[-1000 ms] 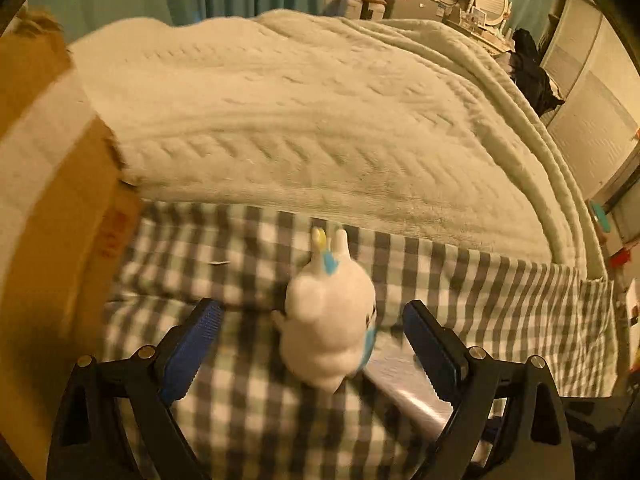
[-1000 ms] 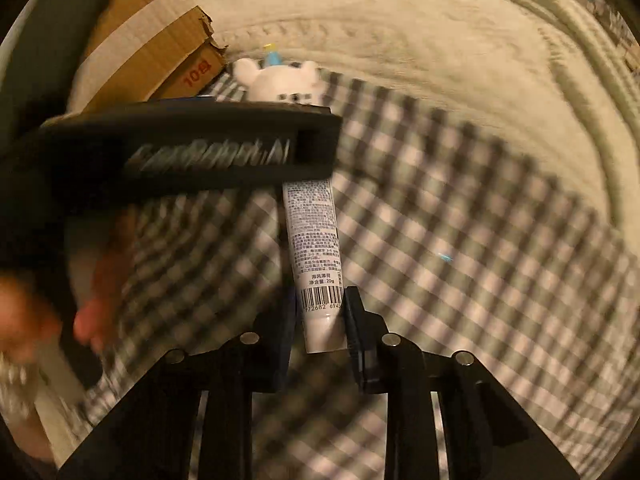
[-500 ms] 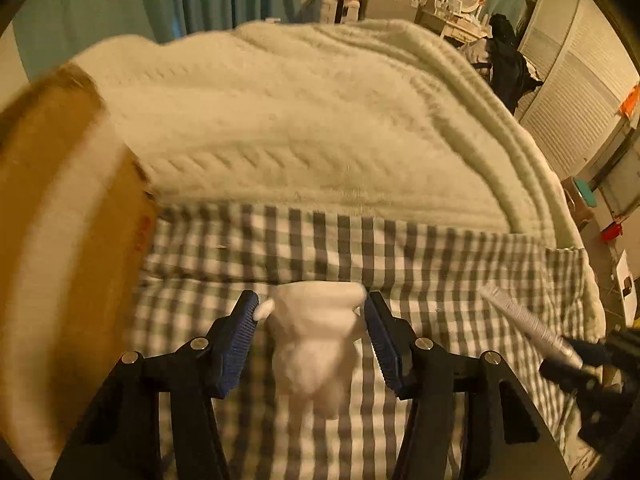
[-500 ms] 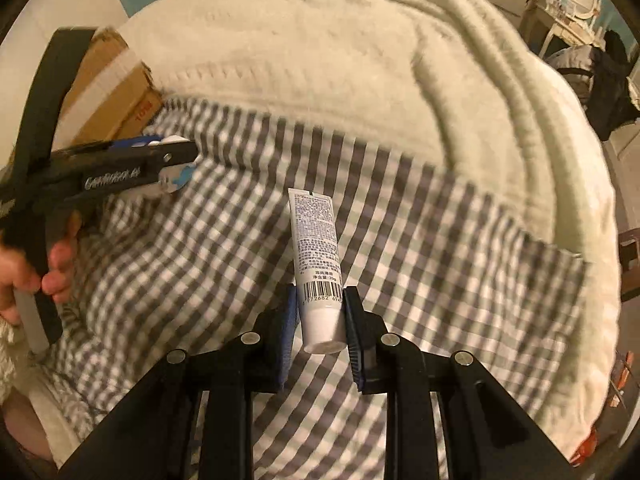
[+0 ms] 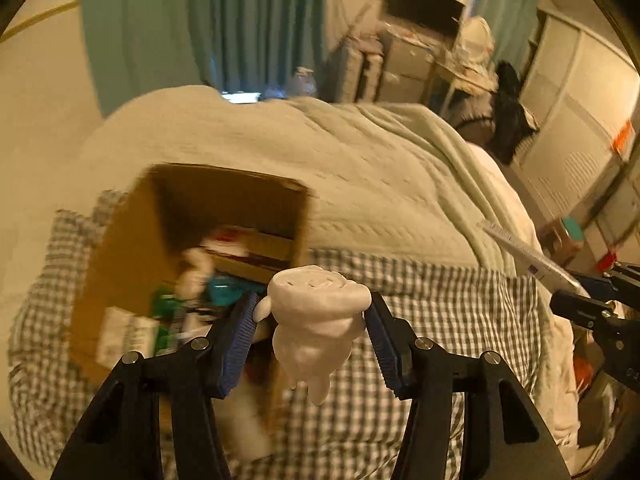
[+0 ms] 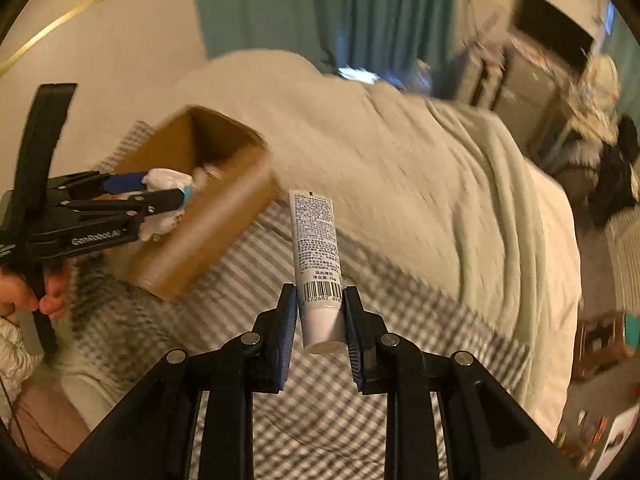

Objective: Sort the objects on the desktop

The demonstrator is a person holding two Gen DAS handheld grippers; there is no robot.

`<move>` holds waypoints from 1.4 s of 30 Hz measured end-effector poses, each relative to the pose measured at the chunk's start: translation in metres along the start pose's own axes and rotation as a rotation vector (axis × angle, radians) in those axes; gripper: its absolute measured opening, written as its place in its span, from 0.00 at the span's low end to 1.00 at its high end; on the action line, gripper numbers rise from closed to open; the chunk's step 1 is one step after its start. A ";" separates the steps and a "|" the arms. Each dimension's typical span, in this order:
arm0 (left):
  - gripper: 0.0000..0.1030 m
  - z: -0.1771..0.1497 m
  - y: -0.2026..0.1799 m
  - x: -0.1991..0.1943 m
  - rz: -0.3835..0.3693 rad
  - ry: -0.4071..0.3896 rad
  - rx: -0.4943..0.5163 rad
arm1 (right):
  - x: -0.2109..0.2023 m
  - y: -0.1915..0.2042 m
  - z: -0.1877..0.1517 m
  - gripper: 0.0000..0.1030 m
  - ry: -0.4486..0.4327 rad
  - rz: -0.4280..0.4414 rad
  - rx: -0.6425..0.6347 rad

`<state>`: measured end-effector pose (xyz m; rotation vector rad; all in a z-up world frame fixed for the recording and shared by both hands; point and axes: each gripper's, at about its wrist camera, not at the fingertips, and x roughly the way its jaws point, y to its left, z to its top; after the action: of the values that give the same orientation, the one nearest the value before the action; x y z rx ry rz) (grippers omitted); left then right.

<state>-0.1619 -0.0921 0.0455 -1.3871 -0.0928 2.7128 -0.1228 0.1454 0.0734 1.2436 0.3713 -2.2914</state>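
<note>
- Left gripper: blue pads clamped on a small white plush figure, held in the air over the near edge of the box.
- Right gripper: closed on the capped end of a white printed squeeze tube, also airborne.
- Open brown cardboard box on the grey-checked cloth: already holds items, blurred, perhaps bottles.
- Step: carrying to the box; next, centre each over the opening and release.

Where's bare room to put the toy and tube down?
Free: gingham cloth between cardboard box and knit blanket, under the tube. Crowded: inside the box, near the toy, packed with small items.
</note>
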 end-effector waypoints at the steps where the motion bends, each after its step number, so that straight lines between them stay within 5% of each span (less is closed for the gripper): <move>1: 0.55 -0.001 0.008 -0.004 0.010 0.000 -0.007 | -0.006 0.016 0.009 0.22 -0.016 0.008 -0.023; 10: 0.55 0.001 0.090 -0.014 0.081 0.015 -0.127 | 0.013 0.132 0.078 0.22 -0.076 0.118 -0.084; 19: 0.58 -0.009 0.141 0.025 0.074 0.050 -0.213 | 0.087 0.149 0.098 0.22 -0.021 0.225 0.029; 23: 0.93 -0.009 0.140 0.028 0.110 0.016 -0.195 | 0.097 0.140 0.106 0.52 -0.050 0.229 0.087; 28: 0.94 -0.004 0.129 0.010 0.133 -0.059 -0.145 | 0.088 0.119 0.110 0.56 -0.079 0.175 0.118; 38: 1.00 0.001 0.084 -0.064 0.098 -0.230 -0.134 | -0.001 0.074 0.071 0.87 -0.247 0.003 0.187; 42: 1.00 -0.004 0.066 -0.084 0.101 -0.270 -0.160 | -0.032 0.058 0.045 0.94 -0.291 0.023 0.267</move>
<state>-0.1136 -0.1673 0.1046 -1.0770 -0.2711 3.0215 -0.1077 0.0858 0.1245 1.0016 -0.0543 -2.5157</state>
